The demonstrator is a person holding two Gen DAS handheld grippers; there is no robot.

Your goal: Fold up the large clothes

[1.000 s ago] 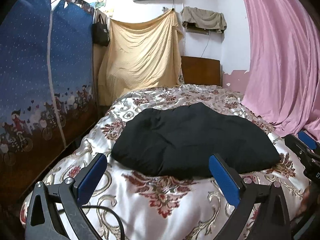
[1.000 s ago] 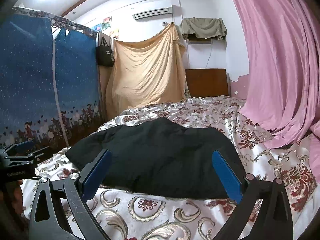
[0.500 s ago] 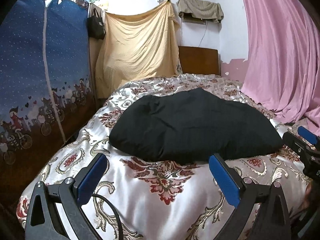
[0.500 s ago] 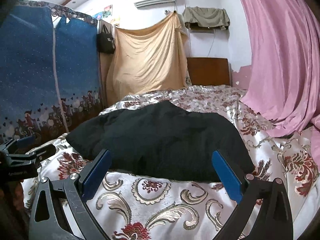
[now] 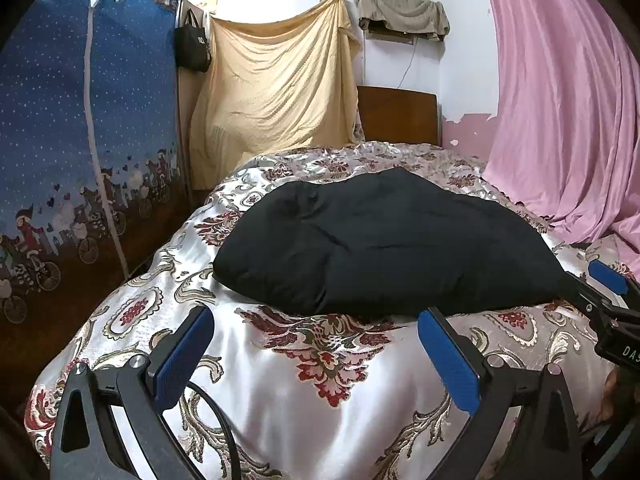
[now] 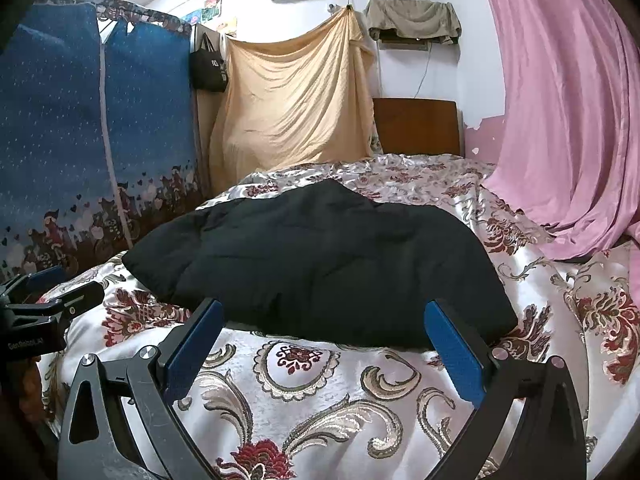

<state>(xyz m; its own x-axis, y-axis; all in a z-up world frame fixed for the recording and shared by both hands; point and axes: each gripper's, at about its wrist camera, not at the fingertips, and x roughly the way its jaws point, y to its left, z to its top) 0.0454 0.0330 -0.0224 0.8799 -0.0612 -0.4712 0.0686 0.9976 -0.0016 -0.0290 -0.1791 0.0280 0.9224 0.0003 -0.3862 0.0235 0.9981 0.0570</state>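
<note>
The room is small: a blue star-print fabric wardrobe stands along one side, a yellow sheet hangs on the far wall, a pink curtain falls along the other side, and a bed with a glossy white, red-flowered satin cover fills the middle, which I use as my folding surface. The bulky black padded garment lies bunched in a rounded heap near the middle of the cover, its near edge facing me. I hold my left tool low over the cover just short of that edge, released, its blue pads spread wide with nothing between them. My right tool sits the same way, released and empty, its pads framing the garment's near hem. I judge I keep both spread and level so each can take a near corner.
</note>
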